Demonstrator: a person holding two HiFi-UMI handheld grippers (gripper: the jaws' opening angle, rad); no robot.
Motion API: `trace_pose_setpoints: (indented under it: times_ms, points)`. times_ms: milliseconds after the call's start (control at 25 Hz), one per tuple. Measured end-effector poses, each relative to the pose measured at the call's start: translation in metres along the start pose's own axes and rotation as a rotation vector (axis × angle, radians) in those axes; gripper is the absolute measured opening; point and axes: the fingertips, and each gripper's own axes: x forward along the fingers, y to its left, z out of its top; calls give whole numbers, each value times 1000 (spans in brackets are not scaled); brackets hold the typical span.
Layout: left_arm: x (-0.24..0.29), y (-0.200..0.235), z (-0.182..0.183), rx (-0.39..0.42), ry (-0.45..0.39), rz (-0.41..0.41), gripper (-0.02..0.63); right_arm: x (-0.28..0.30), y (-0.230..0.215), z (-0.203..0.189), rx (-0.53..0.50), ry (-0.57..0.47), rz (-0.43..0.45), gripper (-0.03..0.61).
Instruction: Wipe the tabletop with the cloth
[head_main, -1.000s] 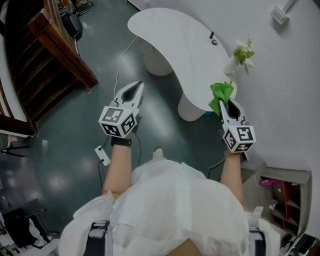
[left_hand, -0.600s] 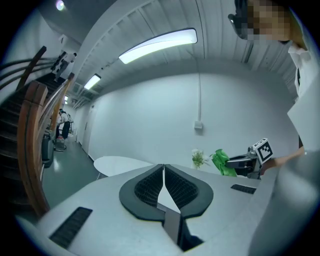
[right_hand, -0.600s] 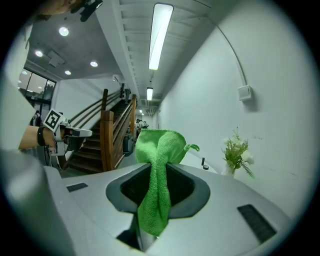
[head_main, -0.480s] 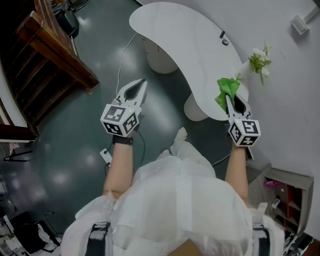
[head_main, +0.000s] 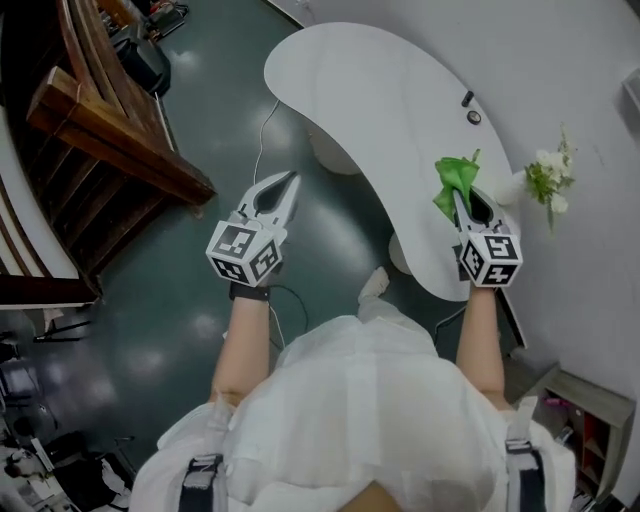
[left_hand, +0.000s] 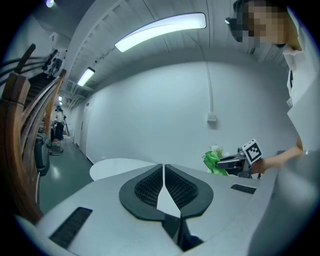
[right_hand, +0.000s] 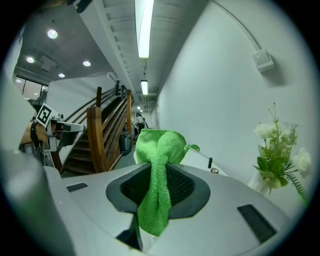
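Gripping a bright green microfibre cloth (right_hand: 159, 150), the right gripper (head_main: 457, 196) has its jaws clamped on the cloth's middle, so that a bunched fold stands up past the tips and a tail hangs down behind them. In the head view the cloth sits over the near, narrower end of the white, kidney-shaped tabletop (head_main: 380, 100), close to a small white vase of pale flowers and green leaves (head_main: 548, 180) at the table's right edge. Whether the cloth touches the surface cannot be told, though the right gripper view suggests it is held just above it. The left gripper (left_hand: 163, 167) has its jaws pressed together on nothing and hangs over the dark green floor (head_main: 190, 310), well apart from the table. The tabletop looks bare except for two small dark items (head_main: 471, 108) near its far edge, and no wiped streak or damp trace shows. By that reading the cloth is in hand and brought to the table, while the wiping itself has not begun: the whole sweep of the surface is left.
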Motion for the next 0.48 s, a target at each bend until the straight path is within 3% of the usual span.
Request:
trace_pose_setpoints:
  times_ms: [200,480]
  points:
    - [76,35,14,1,8,-38,26,69,-33,5,11,41,7,80]
    - [194,51,19,10,35,-190,26,149,-74,6,48,100,-22,80]
